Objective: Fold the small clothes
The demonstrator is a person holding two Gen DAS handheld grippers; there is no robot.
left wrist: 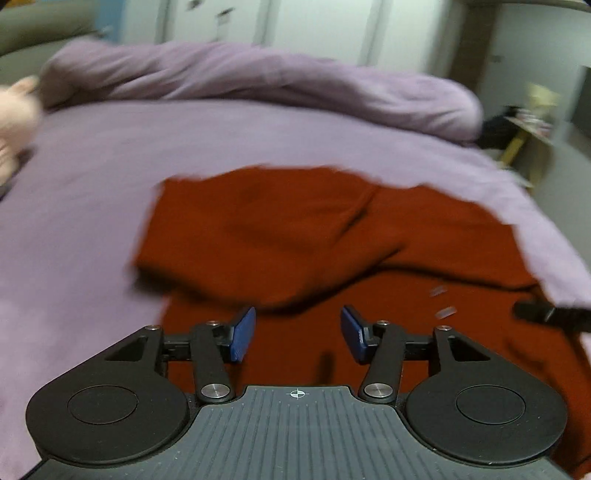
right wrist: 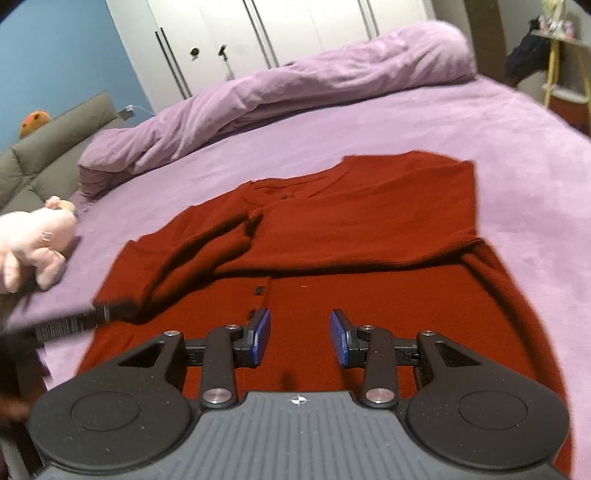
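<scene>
A dark red buttoned knit top (right wrist: 354, 236) lies flat on the purple bed sheet (right wrist: 406, 122), both sleeves folded in across the chest. It also shows in the blurred left wrist view (left wrist: 280, 229). My left gripper (left wrist: 297, 334) is open and empty, just above the top's lower part. My right gripper (right wrist: 300, 338) is open and empty, above the hem area near the button line. The left gripper's black tip shows at the top's left edge in the right wrist view (right wrist: 92, 315); the right gripper's tip shows at the right edge of the left wrist view (left wrist: 546, 314).
A rolled purple duvet (right wrist: 295, 85) lies along the far side of the bed. A pink plush toy (right wrist: 33, 243) sits at the left edge. A grey headboard (right wrist: 48, 147), white wardrobe doors (right wrist: 266, 29) and a small yellow-legged shelf (right wrist: 565, 55) stand beyond.
</scene>
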